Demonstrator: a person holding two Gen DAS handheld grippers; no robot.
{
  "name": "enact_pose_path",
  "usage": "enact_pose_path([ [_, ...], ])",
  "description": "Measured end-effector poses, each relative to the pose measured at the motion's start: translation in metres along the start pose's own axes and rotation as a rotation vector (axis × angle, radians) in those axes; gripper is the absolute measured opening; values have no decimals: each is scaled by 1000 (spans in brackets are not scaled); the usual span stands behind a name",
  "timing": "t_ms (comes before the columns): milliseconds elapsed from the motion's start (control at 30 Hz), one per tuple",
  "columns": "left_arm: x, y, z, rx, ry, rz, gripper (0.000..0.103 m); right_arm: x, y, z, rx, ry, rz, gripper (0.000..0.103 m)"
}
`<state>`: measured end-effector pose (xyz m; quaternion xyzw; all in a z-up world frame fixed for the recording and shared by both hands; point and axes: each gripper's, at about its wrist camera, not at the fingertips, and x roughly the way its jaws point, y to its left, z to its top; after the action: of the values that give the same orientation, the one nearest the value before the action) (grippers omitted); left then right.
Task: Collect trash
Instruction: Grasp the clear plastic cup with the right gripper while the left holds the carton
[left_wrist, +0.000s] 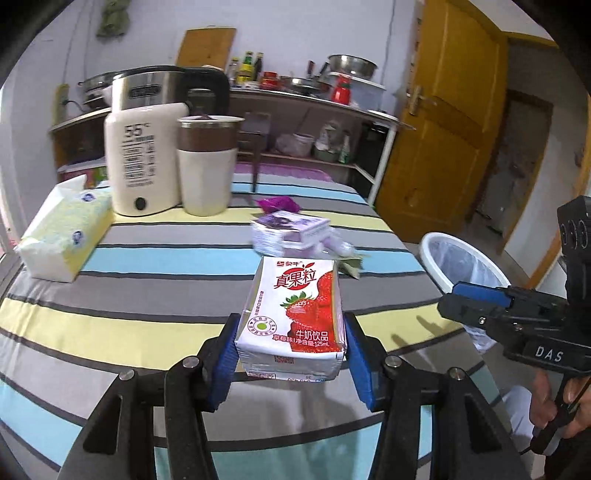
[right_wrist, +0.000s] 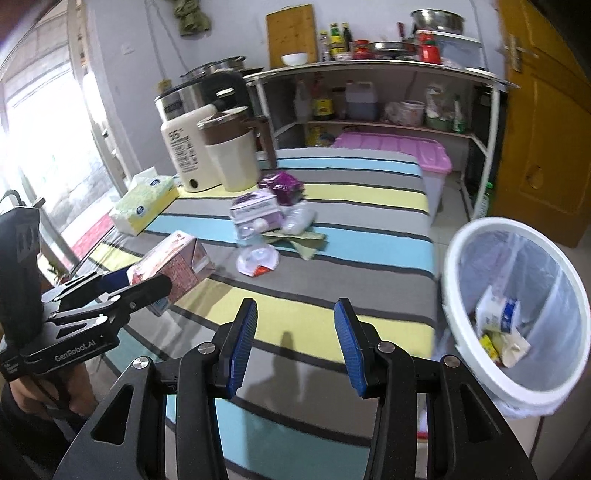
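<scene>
Carton (left_wrist: 291, 317): white, red strawberry print.

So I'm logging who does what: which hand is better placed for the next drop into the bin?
Left. Its claw already grips the red-and-white strawberry milk carton, while the right claw is open and empty, though nearer the white lined trash bin.

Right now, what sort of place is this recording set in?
Probably a home kitchen and dining corner: a shelf rack with sauce bottles and metal pots, an electric kettle on a striped tablecloth, and a lined trash bin beside it.
</scene>
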<state>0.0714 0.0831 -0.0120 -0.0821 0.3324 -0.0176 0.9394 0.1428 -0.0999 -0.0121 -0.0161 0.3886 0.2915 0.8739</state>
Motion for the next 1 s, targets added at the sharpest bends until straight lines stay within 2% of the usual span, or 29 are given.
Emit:
enact_pose_path([
  [333, 0, 27, 0, -59, -1, 69, 53, 47, 28, 29, -59, 40, 47, 45],
  [567, 5, 39, 0, -87, 8, 77, 53, 79, 34, 44, -68, 67, 53, 45],
  [700, 8, 43, 0, -96, 14, 76, 53, 93, 35, 50, -68, 78, 54, 40],
  [800, 10, 45, 1, -100, 16, 78, 53, 97, 38, 52, -79, 80, 57, 28],
  [1000, 9, 43, 1, -96, 12, 80, 53, 89, 40, 49, -86, 64, 57, 27],
])
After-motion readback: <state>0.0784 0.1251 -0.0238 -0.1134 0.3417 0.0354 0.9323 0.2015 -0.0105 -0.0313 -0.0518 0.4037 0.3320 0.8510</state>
